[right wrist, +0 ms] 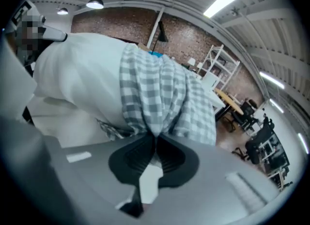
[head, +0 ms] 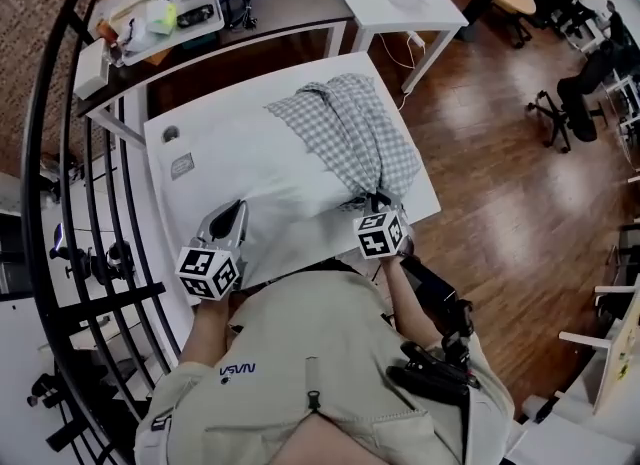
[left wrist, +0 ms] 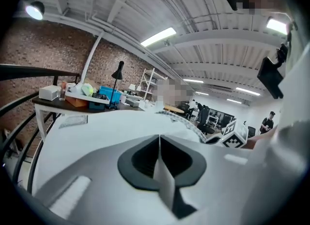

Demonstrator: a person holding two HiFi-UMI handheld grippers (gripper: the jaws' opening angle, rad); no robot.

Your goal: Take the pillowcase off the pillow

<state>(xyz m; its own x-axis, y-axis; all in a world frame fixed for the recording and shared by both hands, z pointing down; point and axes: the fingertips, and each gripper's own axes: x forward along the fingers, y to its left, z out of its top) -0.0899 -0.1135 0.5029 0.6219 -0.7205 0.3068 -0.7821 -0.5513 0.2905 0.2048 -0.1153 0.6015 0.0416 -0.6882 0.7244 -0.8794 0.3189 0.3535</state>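
head view: pillowcase (head: 350, 133) roughly half off, bunched over the pillow's (head: 250, 168) right side; left gripper (head: 237, 210) clamps bare pillow, right gripper (head: 378, 199) clamps pillowcase; pulling it clear remains.

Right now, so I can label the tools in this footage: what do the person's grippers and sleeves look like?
The left gripper and right gripper have smooth grey bodies with black pads, and each carries a white cube with black square markers. The person wears a khaki short-sleeved shirt.
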